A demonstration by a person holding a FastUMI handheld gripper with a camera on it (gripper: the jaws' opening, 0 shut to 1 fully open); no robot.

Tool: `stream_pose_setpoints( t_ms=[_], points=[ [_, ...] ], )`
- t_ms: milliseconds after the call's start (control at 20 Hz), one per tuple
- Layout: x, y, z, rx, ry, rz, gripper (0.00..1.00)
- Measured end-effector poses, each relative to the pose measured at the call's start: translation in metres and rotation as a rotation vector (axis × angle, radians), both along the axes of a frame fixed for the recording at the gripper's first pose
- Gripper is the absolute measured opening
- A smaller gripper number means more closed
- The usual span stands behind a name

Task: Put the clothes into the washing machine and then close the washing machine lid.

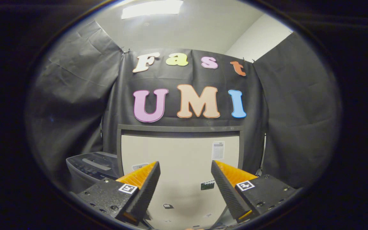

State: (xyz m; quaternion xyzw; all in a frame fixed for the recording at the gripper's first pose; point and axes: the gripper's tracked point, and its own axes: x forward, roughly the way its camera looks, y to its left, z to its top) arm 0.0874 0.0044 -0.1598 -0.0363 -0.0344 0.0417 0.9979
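Observation:
The washing machine's lid [177, 153] stands raised upright just beyond my fingers, a pale panel with a dark frame and a few stickers on it. Its inner face is turned toward me. To the left of the lid sits the machine's grey control panel [91, 166] with buttons. My gripper [185, 167] is open, its two fingers spread wide in front of the lid with nothing between them. A shadow falls on the lower part of the lid between the fingers.
Black cloth walls close in the booth behind and on both sides of the machine. A white ceiling with a light panel [152, 8] lies above.

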Motion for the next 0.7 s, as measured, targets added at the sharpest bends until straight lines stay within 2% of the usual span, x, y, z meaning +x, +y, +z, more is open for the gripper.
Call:
stream_pose_setpoints(
  t_ms=[700],
  points=[
    [0.001,0.012,-0.006,-0.039,0.02,0.029,0.99]
  ],
)
